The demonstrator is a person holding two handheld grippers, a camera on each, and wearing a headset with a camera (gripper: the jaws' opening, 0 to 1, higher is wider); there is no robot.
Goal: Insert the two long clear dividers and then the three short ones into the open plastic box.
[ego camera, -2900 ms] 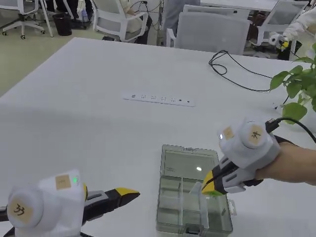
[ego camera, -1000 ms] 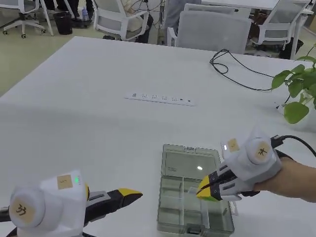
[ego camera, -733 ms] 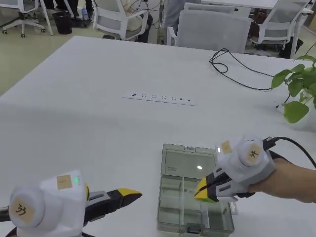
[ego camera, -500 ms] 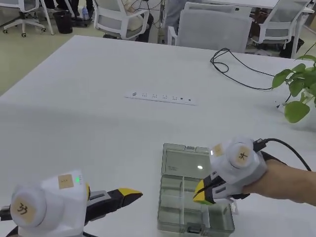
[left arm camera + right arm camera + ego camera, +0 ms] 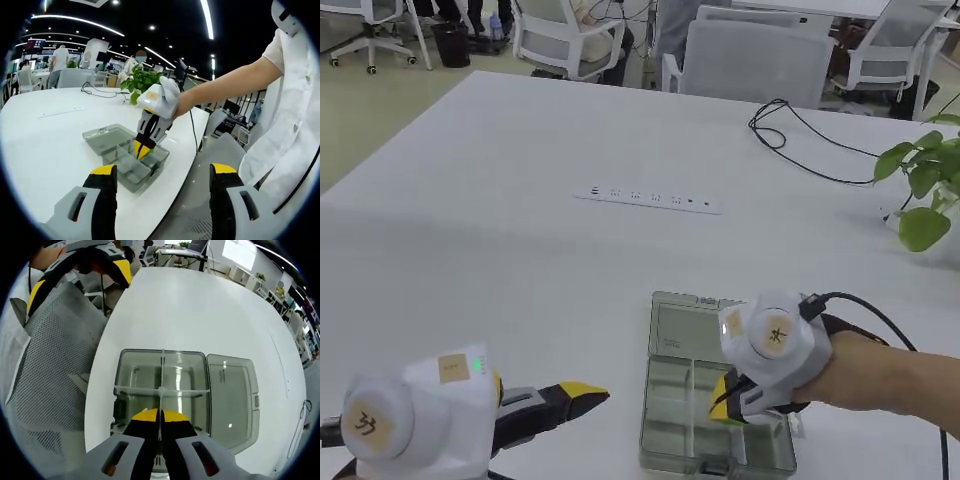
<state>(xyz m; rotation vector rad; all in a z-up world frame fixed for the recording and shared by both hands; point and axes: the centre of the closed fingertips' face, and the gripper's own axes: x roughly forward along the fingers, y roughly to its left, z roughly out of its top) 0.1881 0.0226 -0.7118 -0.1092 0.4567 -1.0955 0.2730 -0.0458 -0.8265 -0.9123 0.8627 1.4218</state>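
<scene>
The right gripper (image 5: 160, 416) is pinching a clear divider (image 5: 162, 372), jaws closed on it, inside the plastic box (image 5: 137, 371). The left gripper (image 5: 163, 169) is hovering nearby, jaws apart.

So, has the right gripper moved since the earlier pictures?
Yes. Against the plastic box, the right gripper, shut on a clear divider, has gone left and lower in the head view, towards its middle.

Right gripper (image 5: 722, 410) tips down inside open plastic box (image 5: 655, 330), clear divider (image 5: 691, 400) upright beside them; left gripper (image 5: 592, 398) low at left, apart from box; power strip (image 5: 650, 199), cable (image 5: 790, 130), plant (image 5: 920, 190) farther off on white table (image 5: 470, 220).
</scene>
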